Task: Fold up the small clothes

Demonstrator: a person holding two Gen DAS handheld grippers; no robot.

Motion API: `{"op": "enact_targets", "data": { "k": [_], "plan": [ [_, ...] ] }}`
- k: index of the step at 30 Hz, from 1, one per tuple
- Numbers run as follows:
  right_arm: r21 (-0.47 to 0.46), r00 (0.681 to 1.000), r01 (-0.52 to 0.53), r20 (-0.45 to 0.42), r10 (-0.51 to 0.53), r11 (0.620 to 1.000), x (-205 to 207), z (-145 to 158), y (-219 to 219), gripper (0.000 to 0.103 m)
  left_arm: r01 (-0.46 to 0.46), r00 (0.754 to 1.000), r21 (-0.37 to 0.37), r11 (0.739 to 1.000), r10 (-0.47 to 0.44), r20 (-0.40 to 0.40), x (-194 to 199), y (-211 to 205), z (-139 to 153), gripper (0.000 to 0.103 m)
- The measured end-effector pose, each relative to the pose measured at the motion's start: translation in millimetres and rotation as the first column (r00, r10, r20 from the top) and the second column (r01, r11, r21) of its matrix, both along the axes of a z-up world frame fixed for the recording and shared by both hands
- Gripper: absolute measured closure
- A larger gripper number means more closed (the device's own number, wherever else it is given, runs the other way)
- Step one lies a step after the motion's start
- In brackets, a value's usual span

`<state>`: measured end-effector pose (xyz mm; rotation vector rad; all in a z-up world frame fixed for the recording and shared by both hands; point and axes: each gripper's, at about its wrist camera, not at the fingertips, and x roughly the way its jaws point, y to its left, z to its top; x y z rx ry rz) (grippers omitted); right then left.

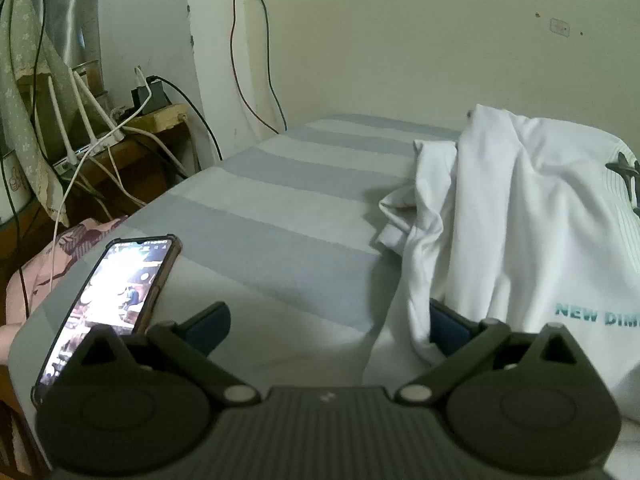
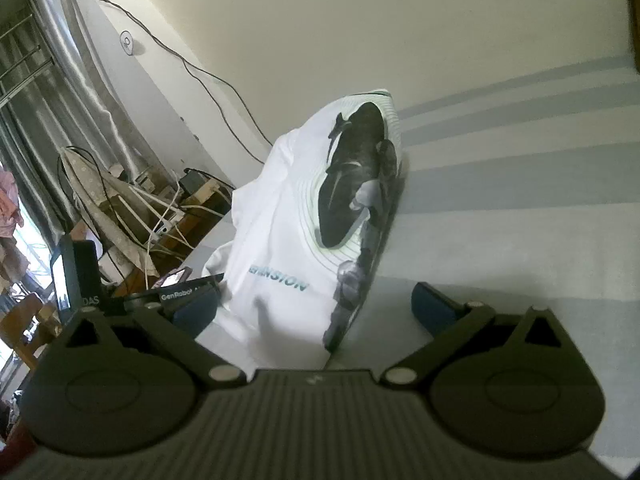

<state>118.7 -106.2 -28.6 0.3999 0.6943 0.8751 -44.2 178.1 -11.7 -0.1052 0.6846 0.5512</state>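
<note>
A white T-shirt (image 1: 512, 216) with teal lettering and a dark print lies crumpled on the striped grey bed sheet (image 1: 280, 208), at the right of the left wrist view. My left gripper (image 1: 326, 320) is open and low over the sheet; its right finger touches the shirt's near edge, nothing between the jaws. In the right wrist view the same shirt (image 2: 288, 240) stands bunched up, its dark print facing right. My right gripper (image 2: 316, 312) is open, with the shirt's near hem lying between the jaws, not clamped.
A phone (image 1: 116, 300) with a lit screen lies at the sheet's left edge beside my left gripper. A wooden side table (image 1: 132, 140) with a router and cables stands at the left. The cream wall (image 1: 400, 40) is behind the bed.
</note>
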Motion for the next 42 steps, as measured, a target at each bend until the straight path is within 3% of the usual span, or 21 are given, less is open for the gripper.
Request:
{"op": "enact_targets", "data": {
  "k": [15, 21, 42],
  "plan": [
    [0.003, 0.999, 0.035, 0.016, -0.035, 0.999, -12, 0, -3, 0.000, 0.000, 1.000, -0.035, 0.999, 0.000, 0.004, -5, 2, 1, 0.000],
    [0.052, 0.999, 0.044, -0.001, -0.044, 0.998, -12, -2, -9, 0.000, 0.009, 1.000, -0.022, 1.000, -0.009, 0.004, -9, -3, 1, 0.000],
    [0.038, 0.999, 0.042, -0.004, -0.042, 0.998, -14, -2, -8, 0.000, 0.031, 1.000, 0.027, 0.999, -0.031, -0.005, -14, -13, 3, 0.000]
  ]
}}
